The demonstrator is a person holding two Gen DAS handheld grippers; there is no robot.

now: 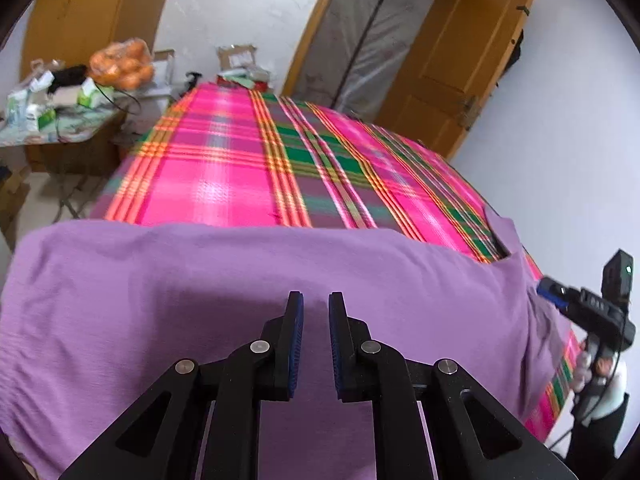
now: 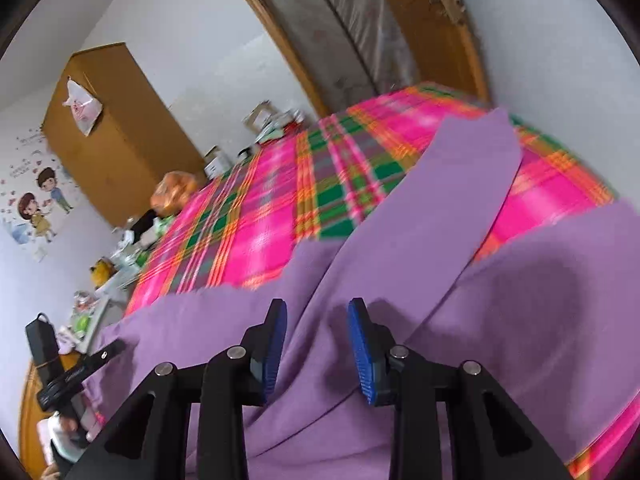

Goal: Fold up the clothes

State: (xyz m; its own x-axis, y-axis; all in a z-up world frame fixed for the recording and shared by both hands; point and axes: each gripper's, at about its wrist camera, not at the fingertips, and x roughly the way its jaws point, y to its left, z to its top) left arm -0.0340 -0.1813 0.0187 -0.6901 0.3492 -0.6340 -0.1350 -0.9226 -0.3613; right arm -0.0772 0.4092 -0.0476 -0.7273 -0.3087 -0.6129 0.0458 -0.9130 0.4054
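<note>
A purple garment [image 1: 200,280] lies spread over the near part of a bed with a pink, green and orange plaid cover [image 1: 224,168]. My left gripper [image 1: 316,300] hovers just above the cloth, open by a narrow gap with nothing between its fingers. One sleeve [image 2: 460,184] stretches out across the plaid cover [image 2: 260,232]. Over the garment [image 2: 520,300] near where that sleeve starts, my right gripper [image 2: 318,308] stands open and empty. The right gripper [image 1: 560,300] also shows at the garment's right edge, and the left gripper [image 2: 80,368] at the garment's left edge.
A cluttered side table with a bag of oranges [image 1: 120,62] stands left of the bed. Boxes [image 1: 240,64] sit at the bed's far end. An open wooden door [image 1: 460,60] is behind the bed, and a wardrobe [image 2: 116,136] is in the corner.
</note>
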